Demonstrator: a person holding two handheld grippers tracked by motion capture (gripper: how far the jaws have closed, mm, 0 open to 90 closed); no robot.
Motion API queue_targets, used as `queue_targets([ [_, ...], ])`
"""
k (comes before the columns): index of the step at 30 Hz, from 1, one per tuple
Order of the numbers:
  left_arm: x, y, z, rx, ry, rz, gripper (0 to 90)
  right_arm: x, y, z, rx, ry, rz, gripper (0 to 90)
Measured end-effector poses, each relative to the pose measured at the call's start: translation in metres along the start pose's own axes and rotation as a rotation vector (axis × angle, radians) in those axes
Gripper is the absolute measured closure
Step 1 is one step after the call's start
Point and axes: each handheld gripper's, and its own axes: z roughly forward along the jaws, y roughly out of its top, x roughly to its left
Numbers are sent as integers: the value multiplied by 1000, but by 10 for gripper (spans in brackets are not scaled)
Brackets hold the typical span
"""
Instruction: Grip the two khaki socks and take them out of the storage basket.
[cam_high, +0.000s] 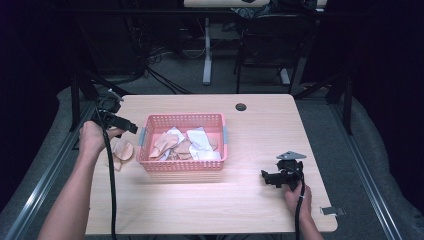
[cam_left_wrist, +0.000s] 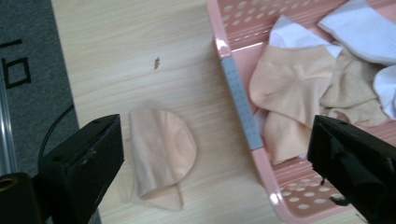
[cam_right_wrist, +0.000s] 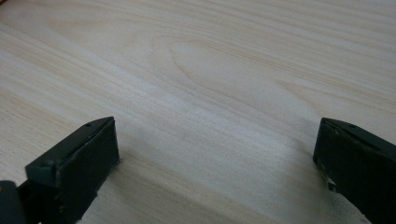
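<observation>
Pale wooden worktop (cam_high: 210, 200): both tongs, left (cam_left_wrist: 215, 168) and right (cam_right_wrist: 217, 163), are spread wide and carry nothing. Descending, the left could snag the pink basket (cam_left_wrist: 243, 107) rim beside the folded sock (cam_left_wrist: 161, 149).

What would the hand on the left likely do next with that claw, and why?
Probably lower the left gripper into the pink basket for another sock. Its jaws stand wide open and hold nothing, one peach sock already lies folded on the table beside the basket, and more socks remain inside. That is only a guess.
</observation>
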Motion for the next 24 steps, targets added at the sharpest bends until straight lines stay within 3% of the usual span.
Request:
queue_targets([
  [9,-21,9,8,-5,-15,39,3,0,0,0,0,0,0,0],
  [15,-38,15,20,23,-38,86,4,0,0,0,0,0,0,0],
  [24,-60,20,40,64,-89,151,90,0,0,0,0,0,0,0],
])
